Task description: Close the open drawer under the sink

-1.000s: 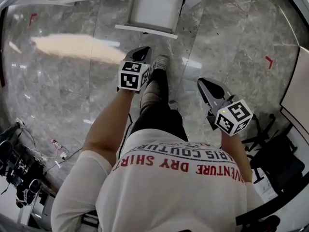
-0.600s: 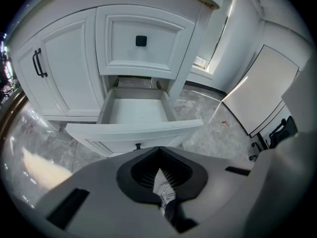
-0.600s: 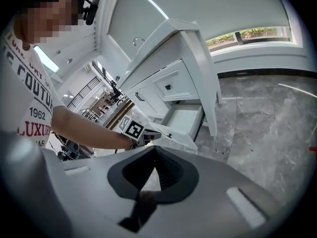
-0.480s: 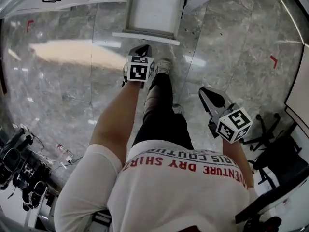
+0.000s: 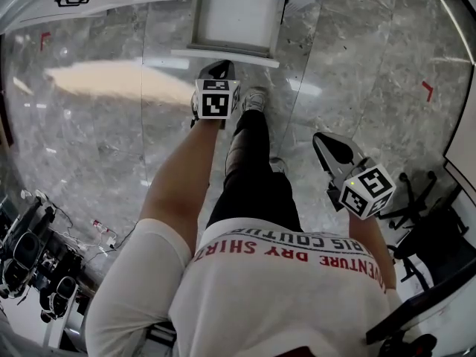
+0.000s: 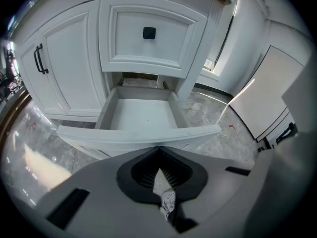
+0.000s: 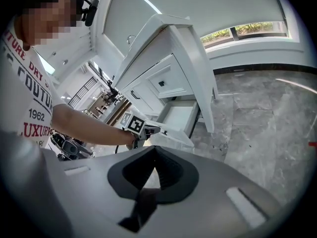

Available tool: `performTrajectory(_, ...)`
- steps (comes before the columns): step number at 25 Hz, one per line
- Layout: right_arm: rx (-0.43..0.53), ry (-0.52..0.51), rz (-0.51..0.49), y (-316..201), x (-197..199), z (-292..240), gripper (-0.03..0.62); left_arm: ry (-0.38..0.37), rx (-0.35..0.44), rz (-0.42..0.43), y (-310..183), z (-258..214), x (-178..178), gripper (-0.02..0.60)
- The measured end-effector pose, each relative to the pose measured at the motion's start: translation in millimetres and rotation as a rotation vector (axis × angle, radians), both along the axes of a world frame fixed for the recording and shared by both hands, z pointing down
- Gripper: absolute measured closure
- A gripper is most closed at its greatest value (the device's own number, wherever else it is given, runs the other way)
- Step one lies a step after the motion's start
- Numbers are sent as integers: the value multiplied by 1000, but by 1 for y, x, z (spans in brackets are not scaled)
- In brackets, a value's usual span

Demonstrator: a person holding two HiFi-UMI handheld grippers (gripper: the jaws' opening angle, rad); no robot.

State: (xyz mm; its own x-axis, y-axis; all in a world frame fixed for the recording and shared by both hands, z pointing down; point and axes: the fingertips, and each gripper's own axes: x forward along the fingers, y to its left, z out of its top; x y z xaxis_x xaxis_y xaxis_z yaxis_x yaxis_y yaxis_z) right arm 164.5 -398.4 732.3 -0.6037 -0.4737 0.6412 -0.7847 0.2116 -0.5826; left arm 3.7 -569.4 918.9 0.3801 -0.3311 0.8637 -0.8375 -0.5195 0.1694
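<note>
The white drawer under the sink stands pulled out and empty, its front panel toward me. In the left gripper view the same drawer lies just beyond my jaws, with its front panel right at them. My left gripper is shut, empty, and reaches to the panel's near face; I cannot tell whether it touches. My right gripper is shut and empty, held back at my right side over the floor. The right gripper view shows the drawer and the left gripper at its front.
A white cabinet door with a black handle stands left of the drawer, and a panel with a black knob sits above it. The person's legs and shoe are just behind the drawer. Grey marble floor spreads around; black stands are at right.
My left gripper has moved forward from over the floor up to the drawer's front panel. The person has stepped closer, and the right gripper stayed back at the side.
</note>
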Motion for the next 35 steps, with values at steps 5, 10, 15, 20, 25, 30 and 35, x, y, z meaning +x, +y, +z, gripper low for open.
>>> performTrajectory(5,0,4,-21,1,-1,4,594,-9,27,-1,-4,2,-1,578)
performTrajectory(10,-4,0,-22,5,-2,4,594,-8,34,3,-8,4,1,580)
performTrajectory(15,-6,4,-10,8,2,5,594,-22,40,22,-17,4,5,580)
performTrajectory(20,-4,9,17,9,9,4,594,-28,46,23,-34,3,13,580)
performTrajectory(25,-10,21,42,10,22,7,594,-29,63,23,-61,2,25,580)
performTrajectory(30,-4,24,57,0,27,12,594,-13,111,56,-98,-4,43,580)
performTrajectory(35,-4,24,59,-11,26,16,594,24,126,45,-132,-11,62,580)
